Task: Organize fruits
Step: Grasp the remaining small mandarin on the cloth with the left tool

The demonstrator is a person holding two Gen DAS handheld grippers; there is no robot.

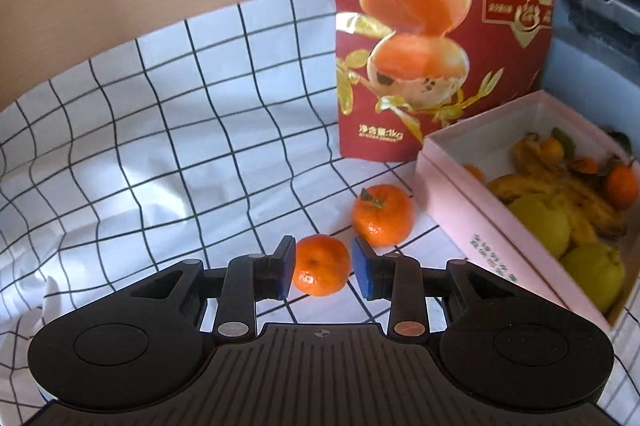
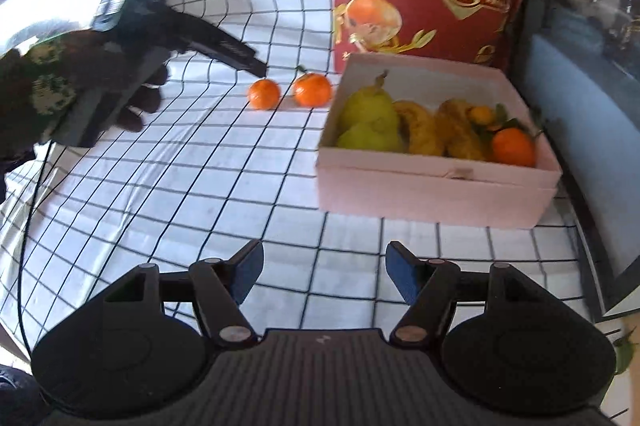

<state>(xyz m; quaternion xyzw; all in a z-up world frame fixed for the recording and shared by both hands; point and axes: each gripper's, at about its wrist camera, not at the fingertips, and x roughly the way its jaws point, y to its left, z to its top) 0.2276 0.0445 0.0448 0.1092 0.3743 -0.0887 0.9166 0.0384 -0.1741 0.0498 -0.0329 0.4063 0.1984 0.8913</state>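
Two mandarins lie on the checked cloth left of a pink box (image 1: 472, 210) that holds pears, bananas and small oranges. My left gripper (image 1: 323, 268) is open around the nearer mandarin (image 1: 320, 265); the left pad touches it, while a thin gap shows at the right pad. The leafy mandarin (image 1: 382, 215) sits just behind, near the box. In the right wrist view both mandarins (image 2: 264, 93) (image 2: 313, 89) lie by the left gripper's tip (image 2: 256, 68). My right gripper (image 2: 324, 274) is open and empty, low over the cloth in front of the box (image 2: 436, 186).
A tall red printed bag (image 1: 432, 26) stands behind the box and the mandarins. A dark cabinet or appliance (image 2: 580, 106) borders the table on the right. The checked cloth (image 1: 160, 146) is wrinkled on the left.
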